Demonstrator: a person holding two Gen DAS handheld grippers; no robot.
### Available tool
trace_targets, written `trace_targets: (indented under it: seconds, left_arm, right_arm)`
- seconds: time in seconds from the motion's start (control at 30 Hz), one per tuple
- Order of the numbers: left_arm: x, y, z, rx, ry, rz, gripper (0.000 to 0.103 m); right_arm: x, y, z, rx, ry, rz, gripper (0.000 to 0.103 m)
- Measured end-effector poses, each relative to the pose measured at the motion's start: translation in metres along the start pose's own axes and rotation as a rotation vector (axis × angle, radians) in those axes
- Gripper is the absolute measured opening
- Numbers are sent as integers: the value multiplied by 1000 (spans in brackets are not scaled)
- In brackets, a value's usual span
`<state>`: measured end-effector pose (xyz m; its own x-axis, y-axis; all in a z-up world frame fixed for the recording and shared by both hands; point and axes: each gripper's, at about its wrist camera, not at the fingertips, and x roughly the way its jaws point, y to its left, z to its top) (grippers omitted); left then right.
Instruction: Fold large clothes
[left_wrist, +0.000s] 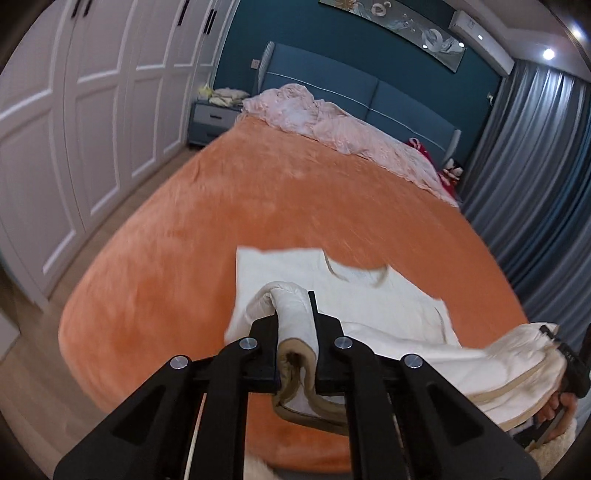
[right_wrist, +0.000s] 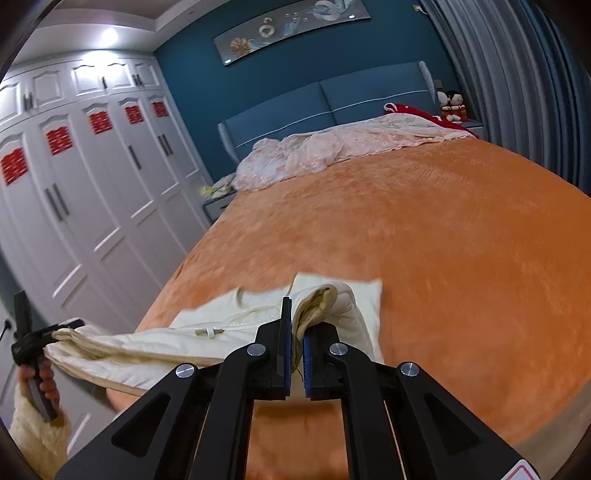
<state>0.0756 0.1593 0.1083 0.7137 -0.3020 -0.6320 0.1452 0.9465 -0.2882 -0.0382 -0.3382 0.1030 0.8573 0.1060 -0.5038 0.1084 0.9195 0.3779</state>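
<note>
You have the cream garment (left_wrist: 354, 295) half lifted off the near end of the bed (left_wrist: 258, 192): its far portion lies flat on the orange cover, while the near edge hangs between your two hands. Your left gripper (left_wrist: 295, 325) has its fingers clamped on a bunched fold of that edge, tan trim spilling out below them; your right gripper (right_wrist: 295, 332) is likewise pinched tight on a gathered wad of cream cloth and tan lining. Judging by how it sags in a shallow arc between the two grips, the fabric looks soft, somewhat padded and limp, with enough weight to droop but no stiffness to hold a crease by itself. It will probably follow wherever you carry it and slump wherever it is unsupported, so keep the span between your hands taut. The thick wads look secure, though layers may slide inside them. For a cleaner fold, take hold nearer the corners of the hem, where the trimmed edge gives firmer purchase.
</note>
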Motion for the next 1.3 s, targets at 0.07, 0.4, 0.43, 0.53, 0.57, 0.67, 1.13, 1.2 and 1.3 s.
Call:
trace_targets:
  seconds: [0.07,0.4,0.43,0.53,0.57,0.67,1.13,1.2,1.3]
  left_arm:
    - [32,-5,17,11,8,41,9]
    - [198,5,42,5,141,253,12]
    - [208,6,41,-3,150,264,12]
    - [229,15,39,-42,175,279,14]
    - [235,16,39,-46,183,283,14]
    - [241,18,40,-53,186,274,15]
    - [179,23,77,-151,-49,167,85]
    - [154,23,83,-125,-168,206,95]
    - [153,25,93,-89,-135,241,93]
  right_arm:
    - [38,-6,17,20,5,-22,4]
    - [176,-38,40,104,80,-137,6]
    - [182,-40,40,109,77,-136,7]
    - [190,-41,38,123,65,-134,12]
    - [193,-42,38,122,61,-135,13]
    - [196,-40,36,107,46,-149,17]
    - [176,-35,48,78,-36,-164,54]
    - [181,-31,45,56,-16,-164,54]
    - [193,-25,40,42,20,-157,54]
